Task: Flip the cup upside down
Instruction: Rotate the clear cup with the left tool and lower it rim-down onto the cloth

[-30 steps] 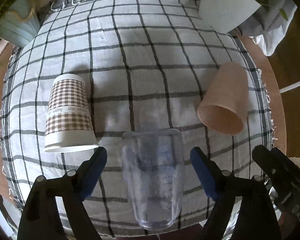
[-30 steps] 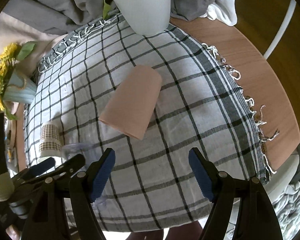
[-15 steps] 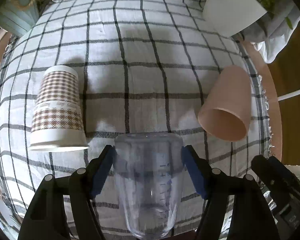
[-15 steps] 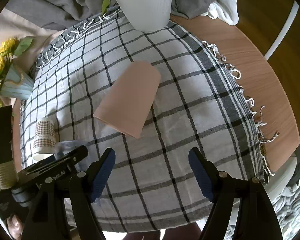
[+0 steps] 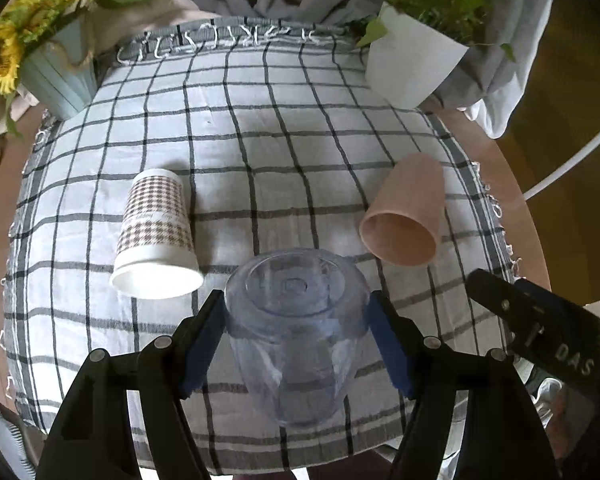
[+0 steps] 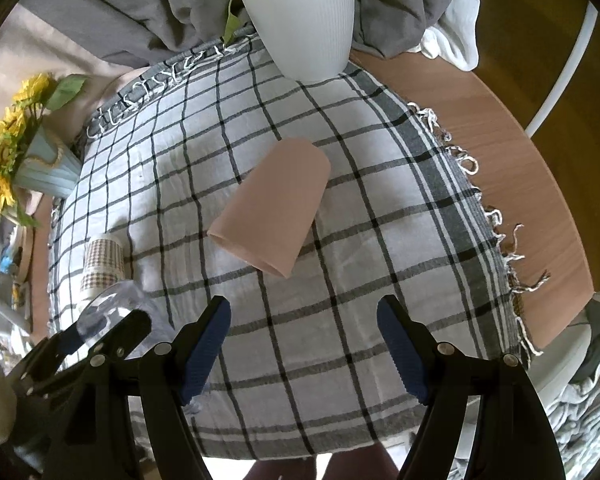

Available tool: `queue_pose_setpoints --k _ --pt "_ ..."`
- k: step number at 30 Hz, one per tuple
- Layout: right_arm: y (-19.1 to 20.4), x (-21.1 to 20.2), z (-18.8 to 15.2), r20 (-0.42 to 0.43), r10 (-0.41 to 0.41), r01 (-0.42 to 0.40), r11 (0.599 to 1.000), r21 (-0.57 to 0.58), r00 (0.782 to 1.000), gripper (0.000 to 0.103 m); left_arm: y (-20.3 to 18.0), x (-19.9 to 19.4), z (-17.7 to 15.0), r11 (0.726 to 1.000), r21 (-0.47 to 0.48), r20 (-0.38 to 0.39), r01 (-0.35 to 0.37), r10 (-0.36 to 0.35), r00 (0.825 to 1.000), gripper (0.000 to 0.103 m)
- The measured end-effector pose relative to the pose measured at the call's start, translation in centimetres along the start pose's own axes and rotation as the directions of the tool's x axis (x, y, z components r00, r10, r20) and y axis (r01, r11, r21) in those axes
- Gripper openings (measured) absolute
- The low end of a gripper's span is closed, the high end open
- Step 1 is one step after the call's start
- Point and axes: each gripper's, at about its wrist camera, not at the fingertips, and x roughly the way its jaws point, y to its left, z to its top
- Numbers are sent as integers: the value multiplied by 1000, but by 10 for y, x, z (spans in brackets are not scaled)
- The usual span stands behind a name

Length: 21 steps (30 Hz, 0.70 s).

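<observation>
My left gripper [image 5: 296, 344] is shut on a clear plastic cup [image 5: 296, 336], its blue pads pressing both sides. The cup is tilted with its base toward the camera, lifted off the checked cloth [image 5: 260, 120]. A houndstooth paper cup [image 5: 156, 228] lies on its side to the left, and a pink cup [image 5: 404, 216] lies on its side to the right. My right gripper [image 6: 304, 344] is open and empty, hovering over the cloth's near edge, below the pink cup [image 6: 272, 204]. The clear cup [image 6: 116, 308] and the left gripper show at the lower left of the right wrist view.
A white plant pot [image 5: 412, 68] stands at the cloth's far right corner and a pale blue vase with sunflowers [image 5: 56, 76] at the far left. Grey fabric is heaped behind. Bare wooden tabletop [image 6: 520, 168] lies to the right of the cloth.
My left gripper closed on the clear cup, lifted it and tilted it so its base now faces the camera. The right gripper stayed open and hardly moved.
</observation>
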Motion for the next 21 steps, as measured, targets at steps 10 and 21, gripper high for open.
queue_pose_setpoints --k 10,21 --pt "5 -12 -21 32 -12 13 999 -48 999 76 -2 -22 -31 1000 28 71 -8 6 997 71" --pt "10 -25 -42 85 -54 59 996 -65 995 76 -1 -17 -48 998 68 80 13 -18 997 89"
